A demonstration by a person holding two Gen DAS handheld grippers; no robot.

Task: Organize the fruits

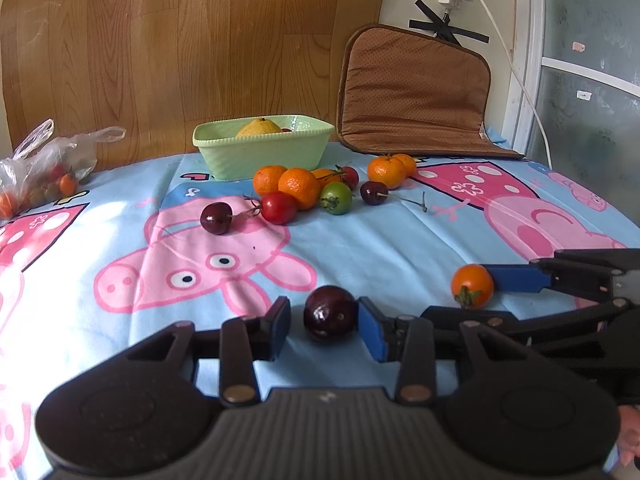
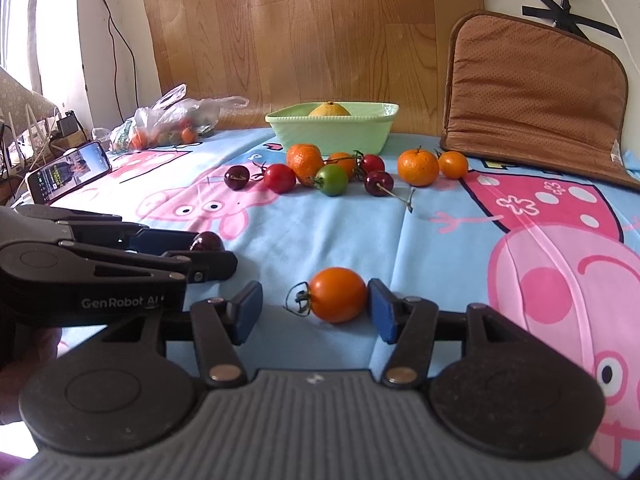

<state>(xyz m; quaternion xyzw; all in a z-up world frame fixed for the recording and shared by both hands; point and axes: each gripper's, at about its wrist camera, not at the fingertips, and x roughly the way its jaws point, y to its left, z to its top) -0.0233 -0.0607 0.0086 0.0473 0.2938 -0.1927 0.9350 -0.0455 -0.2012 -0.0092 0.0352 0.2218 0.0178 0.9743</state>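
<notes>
On the far left a clear plastic bag (image 2: 168,120) of small fruits lies on the cloth, with one phone (image 2: 68,176) propped nearer the edge. Next comes the loose cluster: three dark cherries, with the leftmost cherry (image 2: 237,177) standing apart from the rest, two red tomatoes, one green tomato (image 2: 332,179) and four mandarins, two of these off to the right as a pair (image 2: 418,167). Behind them sits one pale green dish (image 2: 332,132) holding a yellow fruit (image 2: 329,109).

Close in, the left gripper (image 1: 324,326) stands released around a fourth dark cherry (image 1: 330,312): its right pad touches the fruit, the left pad is clear of it. The right gripper (image 2: 314,312) is likewise slack around the single orange tomato (image 2: 338,294), the right pad just at its skin, the left pad well apart. Both fruits rest on the cloth.

The surface is a blue cartoon-pig blanket (image 2: 440,264). A wood-grain panel (image 2: 312,28) backs it, and a brown cushion (image 2: 536,92) leans at the right. Between the grippers and the cluster the cloth is bare; the right side is bare too.
</notes>
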